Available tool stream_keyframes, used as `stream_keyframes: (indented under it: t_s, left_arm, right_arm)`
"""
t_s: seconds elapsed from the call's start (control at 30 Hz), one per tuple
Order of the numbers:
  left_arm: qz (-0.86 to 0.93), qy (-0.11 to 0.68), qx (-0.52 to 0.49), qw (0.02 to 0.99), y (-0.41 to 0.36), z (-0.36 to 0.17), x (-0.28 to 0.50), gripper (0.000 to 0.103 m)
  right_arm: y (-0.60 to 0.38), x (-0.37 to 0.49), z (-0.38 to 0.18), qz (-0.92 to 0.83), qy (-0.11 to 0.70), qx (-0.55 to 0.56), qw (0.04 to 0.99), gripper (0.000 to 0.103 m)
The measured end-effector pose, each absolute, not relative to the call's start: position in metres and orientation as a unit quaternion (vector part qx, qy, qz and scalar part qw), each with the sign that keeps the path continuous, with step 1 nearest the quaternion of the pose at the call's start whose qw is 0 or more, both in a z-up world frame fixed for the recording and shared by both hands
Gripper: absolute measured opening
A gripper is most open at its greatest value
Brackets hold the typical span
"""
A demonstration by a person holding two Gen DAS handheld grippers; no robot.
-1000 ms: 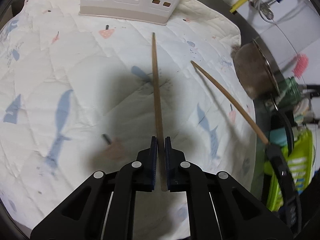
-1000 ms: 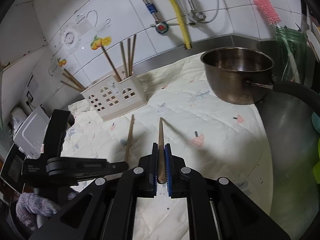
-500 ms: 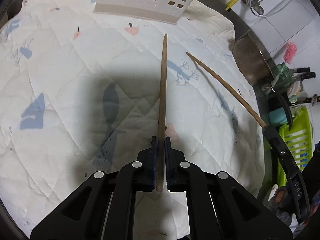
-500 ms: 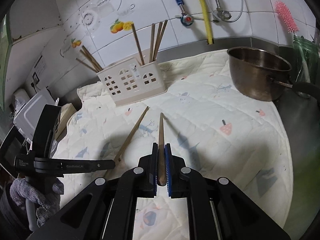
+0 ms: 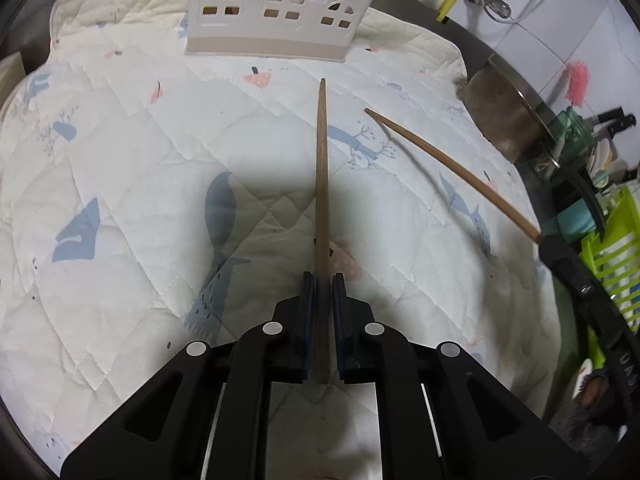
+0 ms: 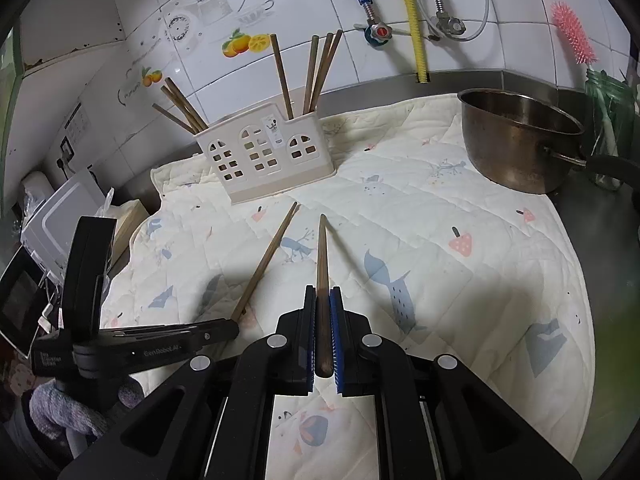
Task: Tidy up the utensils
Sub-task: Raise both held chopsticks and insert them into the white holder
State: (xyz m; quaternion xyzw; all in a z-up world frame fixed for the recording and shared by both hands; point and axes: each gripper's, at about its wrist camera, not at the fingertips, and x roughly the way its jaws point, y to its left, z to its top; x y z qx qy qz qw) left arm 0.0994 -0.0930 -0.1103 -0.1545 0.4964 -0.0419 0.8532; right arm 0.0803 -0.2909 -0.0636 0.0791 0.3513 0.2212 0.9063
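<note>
your left gripper (image 5: 322, 280) is clamped narrow on a wooden chopstick (image 5: 321, 184), thick end between the blue pads, thin tip reaching forward and stopping short of the cream utensil holder (image 5: 276, 12). the stick hangs above the quilted mat (image 5: 120, 160) and throws a shadow on it.

your right gripper (image 6: 322, 292) is likewise pinched tight on a second chopstick (image 6: 321, 264), its butt end seated between the pads and its point aimed toward the holder's base, not touching it. in the right wrist view the two sticks lie close together at their tips, the left one slanting in from the lower left, where a gloved hand (image 6: 68, 412) grips the left tool's handle.

the utensil holder (image 6: 266, 156), shaped like a little house with window cut-outs, stands upright at the far edge of the mat against the tiled wall. it already has chopsticks in it: a bunch leaning left (image 6: 180, 106) in the left compartment and several standing more upright (image 6: 316, 72) in the right one.

to the right of the mat a metal pot (image 6: 520, 144) sits partly on the quilt's corner. behind it a pink brush (image 6: 570, 32) stands in a green glass jar (image 6: 610, 100), and a lime-green dish rack (image 5: 616, 248) shows at the left wrist view's right edge.
</note>
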Motion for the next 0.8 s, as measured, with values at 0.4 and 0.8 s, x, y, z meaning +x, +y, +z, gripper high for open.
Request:
stream_keyframes:
  t_s: [0.4,0.8]
  left_arm:
    - [-0.049,0.442,-0.114,0.889,-0.073,-0.058,0.092,0.006]
    - [-0.066,0.361,-0.063,0.928,-0.044,0.026,0.118,0.006]
  right_arm:
    - [-0.285,0.082,-0.024,0.221,0.305,0.053,0.925,0.007]
    - [-0.252,0.122,0.035,0.247,0.283,-0.012,0.927,0.007]
